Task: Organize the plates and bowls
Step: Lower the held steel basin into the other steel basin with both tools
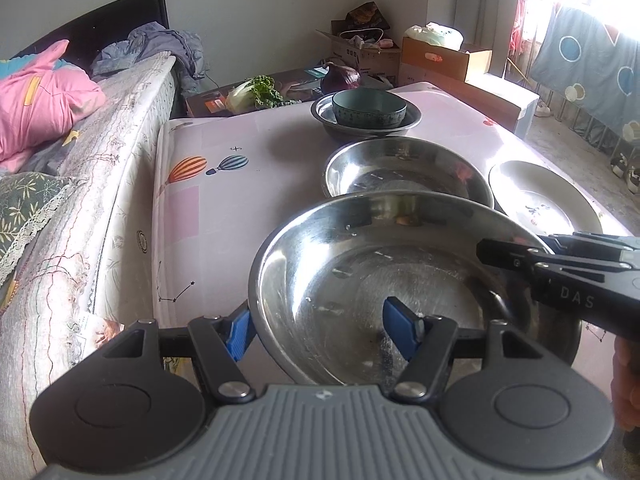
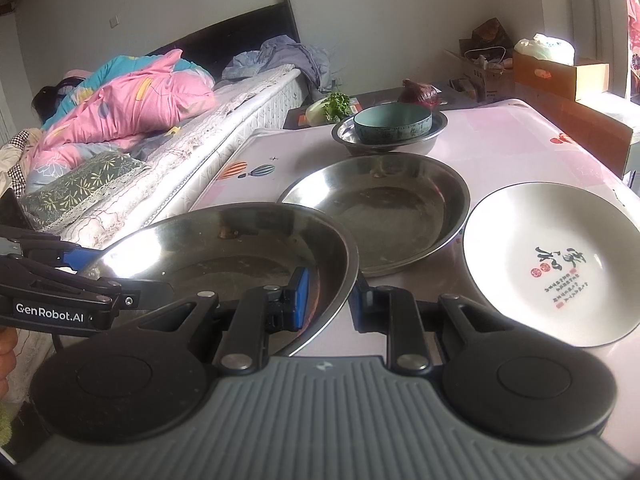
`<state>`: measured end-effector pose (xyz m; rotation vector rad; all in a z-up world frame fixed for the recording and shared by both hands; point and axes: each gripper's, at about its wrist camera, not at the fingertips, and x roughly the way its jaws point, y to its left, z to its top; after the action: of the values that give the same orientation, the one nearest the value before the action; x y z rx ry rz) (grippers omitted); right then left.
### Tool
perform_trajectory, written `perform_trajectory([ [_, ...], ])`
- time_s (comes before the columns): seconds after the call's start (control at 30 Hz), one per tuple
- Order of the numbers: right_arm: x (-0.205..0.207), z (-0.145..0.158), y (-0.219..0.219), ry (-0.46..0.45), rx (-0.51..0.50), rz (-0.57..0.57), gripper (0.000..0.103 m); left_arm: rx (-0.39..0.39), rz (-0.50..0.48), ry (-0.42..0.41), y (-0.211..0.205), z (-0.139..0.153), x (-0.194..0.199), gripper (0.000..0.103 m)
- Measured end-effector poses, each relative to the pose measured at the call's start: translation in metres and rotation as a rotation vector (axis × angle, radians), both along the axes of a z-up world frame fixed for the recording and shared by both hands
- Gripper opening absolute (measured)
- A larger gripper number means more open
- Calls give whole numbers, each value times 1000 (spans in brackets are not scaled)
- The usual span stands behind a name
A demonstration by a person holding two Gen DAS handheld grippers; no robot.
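Note:
A near steel basin is held at the table's front. My left gripper straddles its left rim, one blue pad outside and one inside, closed on it. My right gripper is closed on its right rim the same way. Behind it sits a second steel basin. A white printed plate lies to the right. At the back a teal bowl sits inside a smaller steel bowl.
The pink patterned table stands against a bed on the left. A red cabbage, greens and cardboard boxes lie beyond the far edge.

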<state>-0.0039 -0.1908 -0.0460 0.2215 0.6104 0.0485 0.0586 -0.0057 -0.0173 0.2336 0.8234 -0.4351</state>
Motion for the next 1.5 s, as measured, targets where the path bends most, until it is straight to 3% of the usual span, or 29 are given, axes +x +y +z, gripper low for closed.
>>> perform_trajectory([
  [0.73, 46, -1, -58, 72, 20, -115, 22, -17, -71, 42, -61, -5, 61, 68],
  [1.5, 93, -17, -85, 144, 8, -140, 25, 1, -82, 105, -91, -28, 103, 68],
])
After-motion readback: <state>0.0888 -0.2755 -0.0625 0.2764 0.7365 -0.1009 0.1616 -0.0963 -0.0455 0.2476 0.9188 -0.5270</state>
